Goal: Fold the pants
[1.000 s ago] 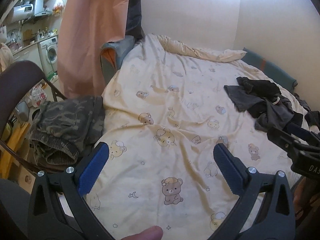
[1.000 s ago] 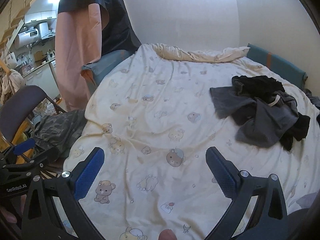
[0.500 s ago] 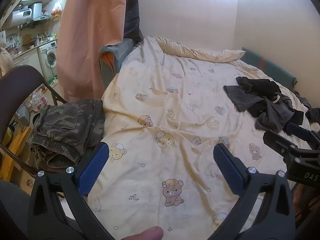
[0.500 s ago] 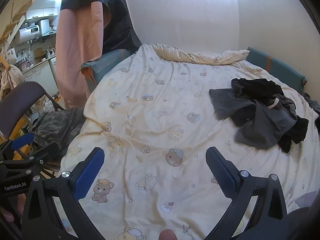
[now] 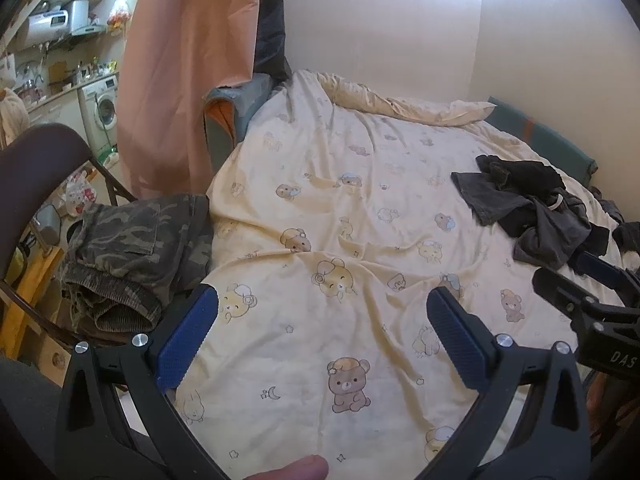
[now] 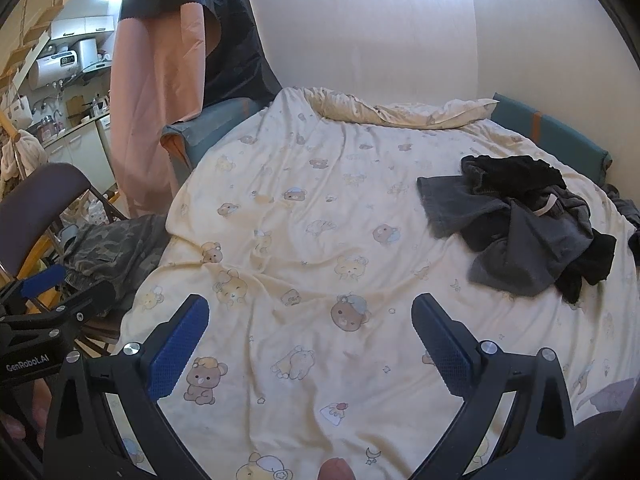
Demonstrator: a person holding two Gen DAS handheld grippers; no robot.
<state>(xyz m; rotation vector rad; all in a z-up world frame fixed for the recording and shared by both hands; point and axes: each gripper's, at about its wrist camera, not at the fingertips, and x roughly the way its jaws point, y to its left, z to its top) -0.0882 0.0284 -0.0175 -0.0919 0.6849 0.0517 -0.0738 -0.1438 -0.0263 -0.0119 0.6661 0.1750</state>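
1. Presently no fold is under way; judged step: approach, before any garment is picked.
2. Left gripper (image 5: 322, 316): jaws spread wide, holding nothing, hovering over the bear-print duvet (image 5: 360, 240).
3. Right gripper (image 6: 310, 322): likewise wide apart and empty, above the same duvet.
4. Dark pants (image 6: 520, 224): crumpled heap at 2 o'clock in the right wrist view, well apart from both grippers.
5. Camouflage pants (image 5: 136, 248): bundled on a chair (image 5: 36, 152) at 9 o'clock in the left wrist view; apparently already dealt with, though that cannot be confirmed.
6. Next move, as judged: reach toward 2 o'clock, find the waistband and spread the heap flat.
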